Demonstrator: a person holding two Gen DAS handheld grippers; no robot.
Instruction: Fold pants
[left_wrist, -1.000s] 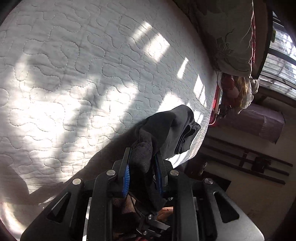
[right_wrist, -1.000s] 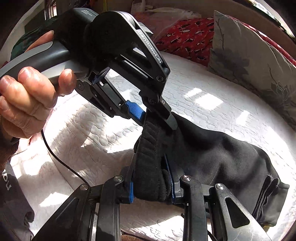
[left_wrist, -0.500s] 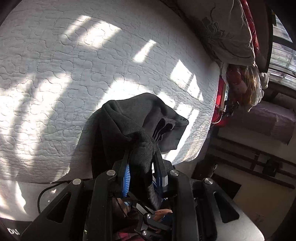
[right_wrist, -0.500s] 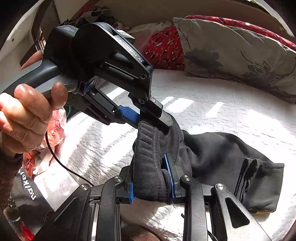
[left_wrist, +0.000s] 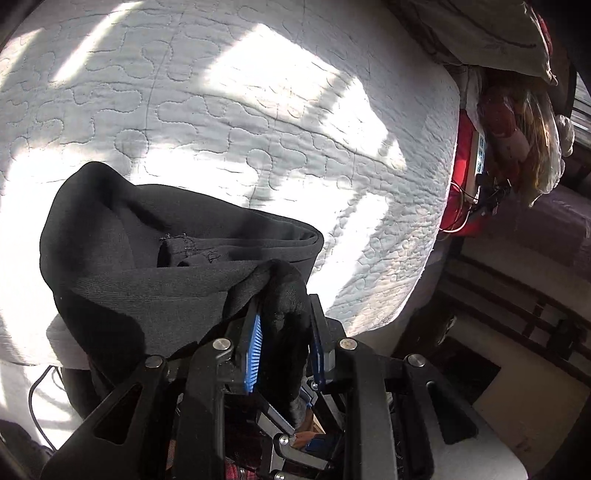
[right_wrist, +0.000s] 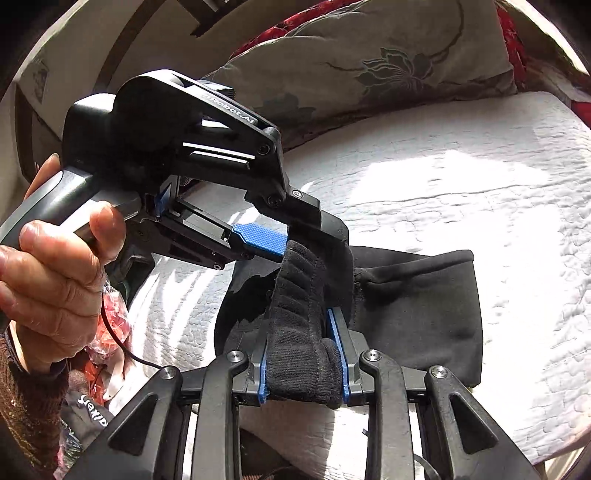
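The black pants (right_wrist: 417, 306) lie folded over on the white quilted bed (right_wrist: 461, 206). Their ribbed waistband (right_wrist: 303, 306) is held up between both grippers. My right gripper (right_wrist: 303, 354) is shut on the waistband's lower end. My left gripper (right_wrist: 291, 236), in a hand, is shut on the waistband's upper end. In the left wrist view the left gripper (left_wrist: 284, 328) clamps a bunch of black cloth, and the rest of the pants (left_wrist: 147, 251) is heaped just ahead at the bed's near edge.
A grey flowered pillow (right_wrist: 369, 62) and a red patterned one lie at the head of the bed. The bed's right edge (left_wrist: 424, 266) drops to the floor beside red clutter (left_wrist: 476, 155). Plastic bags and clothes (right_wrist: 110, 325) lie at the left.
Both grippers have pulled the waistband back toward the near edge of the bed. The pants have doubled over, so the leg ends now lie under the upper part.
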